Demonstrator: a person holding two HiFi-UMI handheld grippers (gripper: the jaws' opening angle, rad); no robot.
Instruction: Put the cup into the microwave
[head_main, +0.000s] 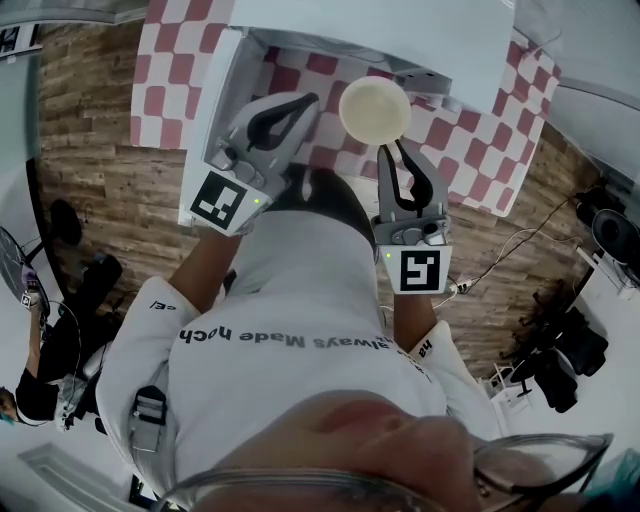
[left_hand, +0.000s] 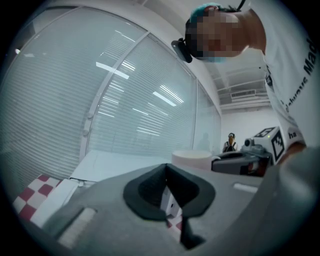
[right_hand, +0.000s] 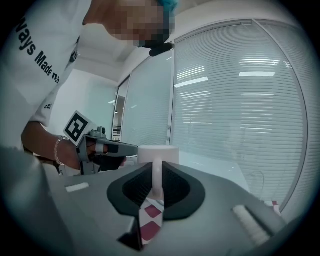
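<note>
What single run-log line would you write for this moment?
right gripper: shut on cup handle | left gripper: shut, empty | cup: in front of microwave, not yet inside

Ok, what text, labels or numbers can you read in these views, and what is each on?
"always Made hoch": on the person's white shirt, upside down in the head view.
"ways Made": the same print, cut off, in the right gripper view.
Sleeve marks: too small to read.
Marker cubes: square patterns, no words.
Cup: no print visible.
</note>
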